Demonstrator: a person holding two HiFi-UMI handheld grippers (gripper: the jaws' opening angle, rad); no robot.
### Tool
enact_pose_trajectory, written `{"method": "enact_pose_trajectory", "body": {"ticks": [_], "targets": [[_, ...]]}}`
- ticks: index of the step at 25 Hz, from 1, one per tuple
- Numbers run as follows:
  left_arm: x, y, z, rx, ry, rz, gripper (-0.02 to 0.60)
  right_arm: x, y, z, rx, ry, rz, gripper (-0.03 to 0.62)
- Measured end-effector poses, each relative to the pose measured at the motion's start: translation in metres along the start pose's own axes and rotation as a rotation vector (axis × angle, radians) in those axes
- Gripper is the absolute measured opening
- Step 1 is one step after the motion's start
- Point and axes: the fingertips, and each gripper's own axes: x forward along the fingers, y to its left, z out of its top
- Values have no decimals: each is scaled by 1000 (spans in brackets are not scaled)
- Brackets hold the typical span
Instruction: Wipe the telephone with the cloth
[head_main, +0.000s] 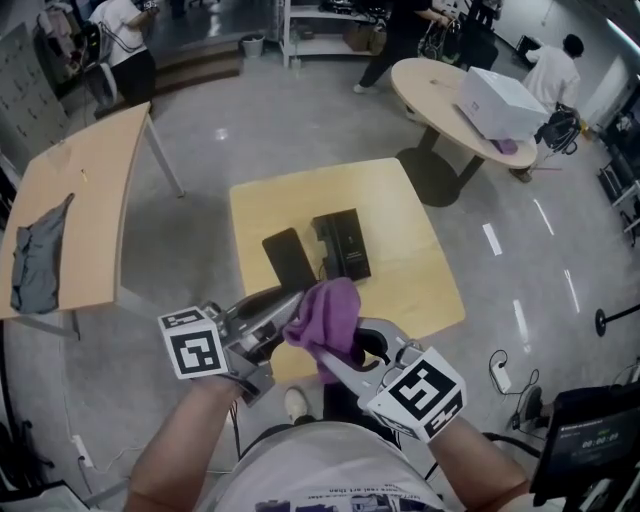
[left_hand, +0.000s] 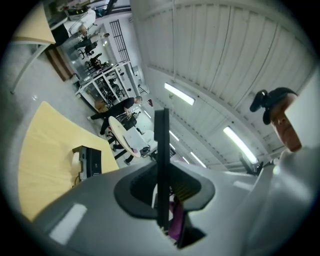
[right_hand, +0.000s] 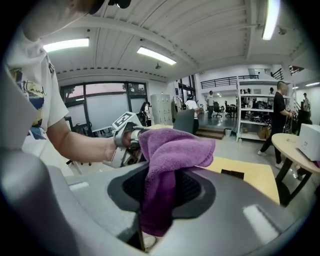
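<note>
The black telephone base (head_main: 341, 243) lies on the small yellow table (head_main: 420, 290); it also shows in the left gripper view (left_hand: 89, 162). My left gripper (head_main: 292, 298) is shut on a flat black handset (head_main: 288, 258), held above the table's near half. In the left gripper view the handset (left_hand: 161, 160) stands edge-on between the jaws (left_hand: 162, 210). My right gripper (head_main: 335, 350) is shut on a purple cloth (head_main: 325, 312), which bunches over its jaws (right_hand: 155, 200). The cloth (right_hand: 172, 150) lies right next to the held end of the handset; a purple bit (left_hand: 176, 222) shows there.
A wooden desk (head_main: 90, 190) with a grey garment (head_main: 40, 255) stands at the left. An oval table (head_main: 440, 95) carrying a white box (head_main: 500, 100) is at the back right. Several people move about the far room. A monitor (head_main: 590, 440) and floor cables sit at the lower right.
</note>
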Motion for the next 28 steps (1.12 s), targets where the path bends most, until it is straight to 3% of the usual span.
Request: {"method": "enact_pose_trajectory", "body": {"ticks": [12,18,23,28], "targets": [[-12,-3,24,41,-46,-14,86,-11,3,-65,43,113,-1,112],[-22,-7,34,65,-73,-35,86,-28,-14,-75,37,151,-36,114],[-27,-10,32,92,-76,-51,86,-45,-53,-59,11,142,-144,114],[-22,-18,9,119,-6,-85,86,-43,-71,9,-23,-10,-169,114]]}}
